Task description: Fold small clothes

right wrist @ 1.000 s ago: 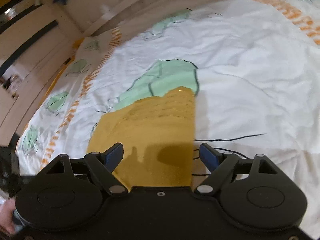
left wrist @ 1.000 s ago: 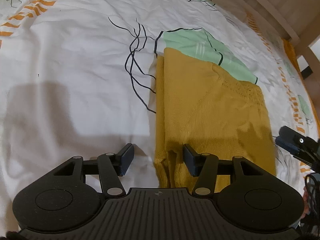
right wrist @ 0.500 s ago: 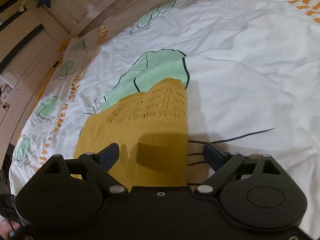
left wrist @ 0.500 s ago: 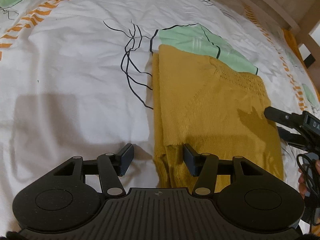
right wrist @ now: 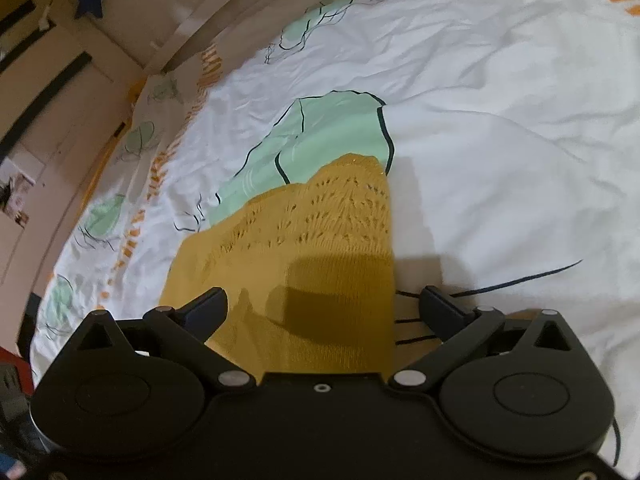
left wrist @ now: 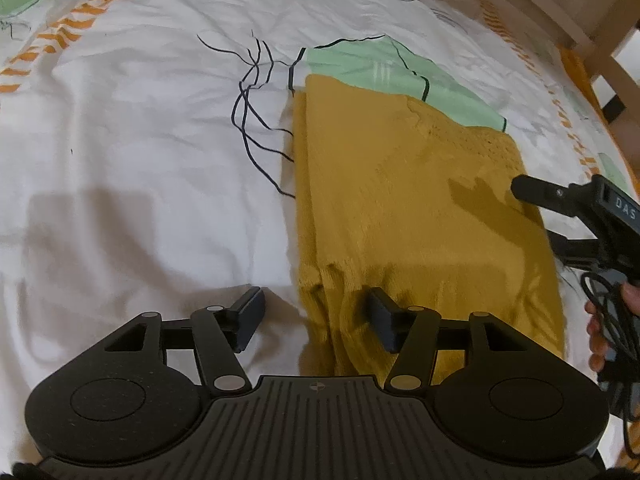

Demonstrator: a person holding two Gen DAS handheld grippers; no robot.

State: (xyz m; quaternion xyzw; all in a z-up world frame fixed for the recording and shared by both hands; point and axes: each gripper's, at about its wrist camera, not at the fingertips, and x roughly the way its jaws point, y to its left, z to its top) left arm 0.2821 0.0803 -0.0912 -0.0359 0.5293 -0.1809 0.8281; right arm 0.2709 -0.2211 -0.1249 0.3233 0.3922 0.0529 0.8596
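A mustard-yellow knitted garment (left wrist: 404, 208) lies folded into a long strip on the white printed bedsheet (left wrist: 140, 152). My left gripper (left wrist: 316, 316) is open, its jaws astride the garment's near left edge and ribbed hem, holding nothing. My right gripper (right wrist: 322, 312) is open and empty over the garment's other end (right wrist: 320, 248), where a lace-pattern yoke shows. The right gripper also shows in the left wrist view (left wrist: 576, 208) at the garment's right edge.
A wooden bed frame (left wrist: 560, 12) runs along the far side of the bed. Pale cabinets with dark handles (right wrist: 48, 92) and a blue star (right wrist: 94, 0) stand beyond the bed's edge. The sheet shows green shapes, orange stripes and black lines.
Both grippers stayed open. The left drew slightly nearer along the garment's left edge. The right gripper moved in over the garment's right side and lifted its view a little.
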